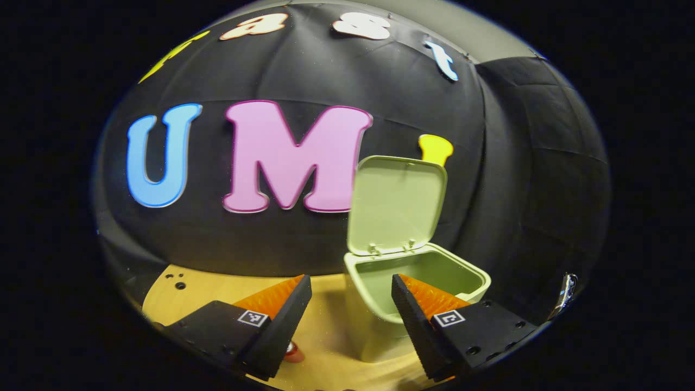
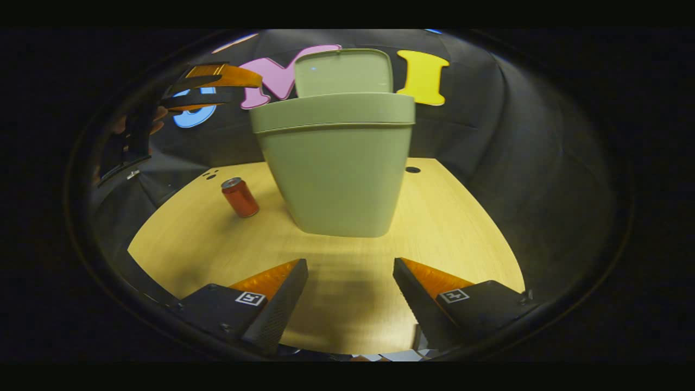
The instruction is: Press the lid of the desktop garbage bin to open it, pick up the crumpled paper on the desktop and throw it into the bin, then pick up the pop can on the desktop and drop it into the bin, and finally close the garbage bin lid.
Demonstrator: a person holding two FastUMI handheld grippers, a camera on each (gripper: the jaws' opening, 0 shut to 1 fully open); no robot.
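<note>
In the left gripper view, the left gripper [image 1: 352, 285] is seen spread wide and empty at lower centre, with the pale green plastic bin [image 1: 380, 320] open at centre right, its lid [image 1: 395, 203] raised. In the right gripper view, the right gripper [image 2: 350, 269] is likewise released at the bottom, and the red pop can [image 2: 240, 197] stands left of centre beside the bin on the light wooden desktop [image 2: 461, 228]; it would best be approached level and clamped at mid-body.

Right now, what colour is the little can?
Red, with a silver top; the pop can shows best in the right gripper view.

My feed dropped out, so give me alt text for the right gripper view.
A pale green bin stands on the wooden table with its lid up. A red can stands to its left, and the open right gripper hovers in front, holding nothing.
</note>
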